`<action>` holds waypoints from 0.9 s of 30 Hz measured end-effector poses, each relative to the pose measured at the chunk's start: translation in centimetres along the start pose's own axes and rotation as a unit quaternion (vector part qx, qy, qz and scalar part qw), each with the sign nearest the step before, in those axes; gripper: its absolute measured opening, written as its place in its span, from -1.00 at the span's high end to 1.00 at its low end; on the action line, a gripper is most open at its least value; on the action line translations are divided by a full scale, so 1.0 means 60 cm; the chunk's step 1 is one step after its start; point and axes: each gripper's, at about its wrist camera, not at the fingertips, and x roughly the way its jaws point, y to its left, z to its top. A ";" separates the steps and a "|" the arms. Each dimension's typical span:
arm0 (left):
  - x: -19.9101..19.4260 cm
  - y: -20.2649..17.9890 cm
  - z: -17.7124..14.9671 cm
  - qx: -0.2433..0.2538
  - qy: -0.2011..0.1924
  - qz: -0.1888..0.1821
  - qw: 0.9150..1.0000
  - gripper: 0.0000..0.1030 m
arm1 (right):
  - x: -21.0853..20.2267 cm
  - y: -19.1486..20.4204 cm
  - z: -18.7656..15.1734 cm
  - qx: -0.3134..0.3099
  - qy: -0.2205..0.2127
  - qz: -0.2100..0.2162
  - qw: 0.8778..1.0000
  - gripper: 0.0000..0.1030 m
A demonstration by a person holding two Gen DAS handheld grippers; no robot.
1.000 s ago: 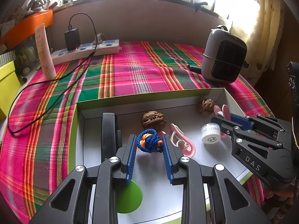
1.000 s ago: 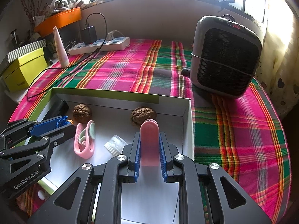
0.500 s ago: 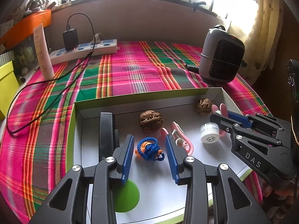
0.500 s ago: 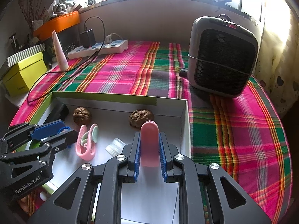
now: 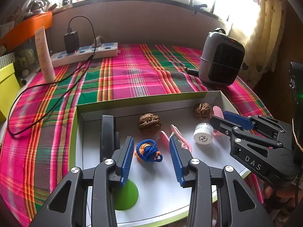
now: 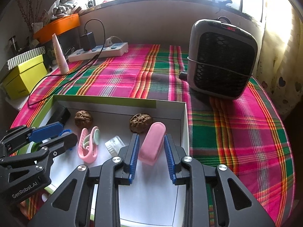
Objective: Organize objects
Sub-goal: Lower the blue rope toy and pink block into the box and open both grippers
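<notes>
Nearest the left wrist camera, the left gripper (image 5: 150, 156) hangs over the floor of a shallow white box (image 5: 145, 108) with green outer walls. Its jaws are opening, and its blue pads stand clear on either side of a blue-and-orange cord knot (image 5: 148, 150), which lies released on the box floor between them. A green disc (image 5: 126, 196) shows on the floor under the left finger, near the box's near edge. A black bar-shaped object (image 5: 107, 132) lies along the left wall.

The right gripper (image 6: 151, 156) works at the box's right side, close to the right wall. Its jaws are opening too; a pink oblong case (image 6: 152, 143) stands tilted between the pads, and whether it touches either pad cannot be told.

In the middle of the box lie a pink clip with a pale green part (image 6: 89, 145) and a small clear jar with a white lid (image 5: 203, 133), on its side. Farther in, near the far wall, sit two walnuts (image 5: 149, 123) (image 5: 201, 110), well apart.

The box rests on a pink-and-green plaid cloth (image 5: 128, 75) covering the table. Toward the cloth's far right corner stands a grey heater (image 6: 221, 58). Along the far edge lies a white power strip (image 5: 85, 54) with a black charger plugged in, and a pale tube (image 5: 44, 54) stands at the far left.
</notes>
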 end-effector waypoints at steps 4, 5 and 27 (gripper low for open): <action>-0.001 0.000 0.000 0.001 0.001 -0.001 1.000 0.26 | -0.002 -0.001 0.001 0.005 -0.002 0.000 1.000 0.45; -0.002 0.000 0.000 0.000 0.001 -0.001 1.000 0.25 | -0.005 -0.001 0.000 0.006 -0.004 -0.001 1.000 0.45; -0.072 -0.008 -0.031 0.001 -0.022 0.010 1.000 0.21 | -0.064 0.012 -0.030 0.016 -0.027 -0.001 1.000 0.30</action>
